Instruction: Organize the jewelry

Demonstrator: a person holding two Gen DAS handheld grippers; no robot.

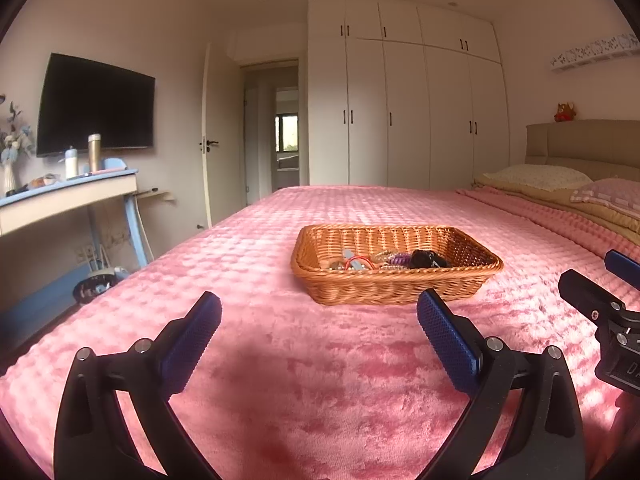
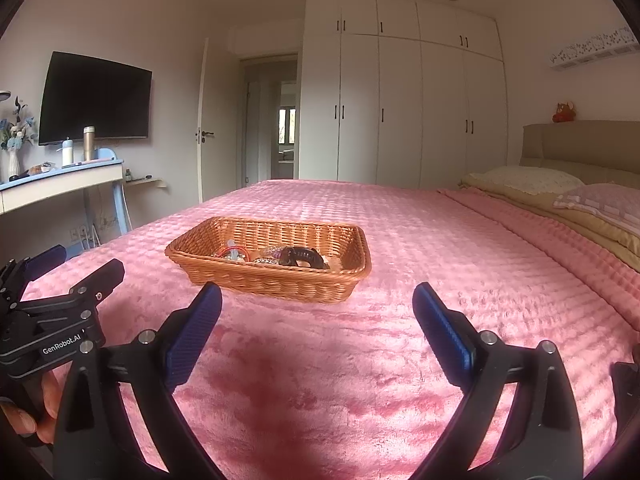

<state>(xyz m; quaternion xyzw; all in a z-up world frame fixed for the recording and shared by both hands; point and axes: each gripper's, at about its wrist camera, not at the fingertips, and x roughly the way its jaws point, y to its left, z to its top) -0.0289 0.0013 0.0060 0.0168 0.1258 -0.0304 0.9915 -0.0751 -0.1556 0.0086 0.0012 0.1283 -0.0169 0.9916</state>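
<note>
A woven wicker basket (image 1: 400,292) sits on the pink bedspread, ahead of both grippers; it also shows in the right wrist view (image 2: 280,284). Inside lies a small heap of jewelry (image 1: 390,261): a red band, purple and gold pieces and a dark item; the same heap shows in the right wrist view (image 2: 280,258). My left gripper (image 1: 319,316) is open and empty, hovering over the bedspread short of the basket. My right gripper (image 2: 318,308) is open and empty, just right of the left one, also short of the basket.
The pink bedspread (image 1: 320,380) covers a wide bed. Pillows (image 1: 540,178) and a headboard are at the right. A desk (image 1: 60,196) with bottles stands at the left under a wall TV. White wardrobes (image 1: 400,112) and an open door are behind.
</note>
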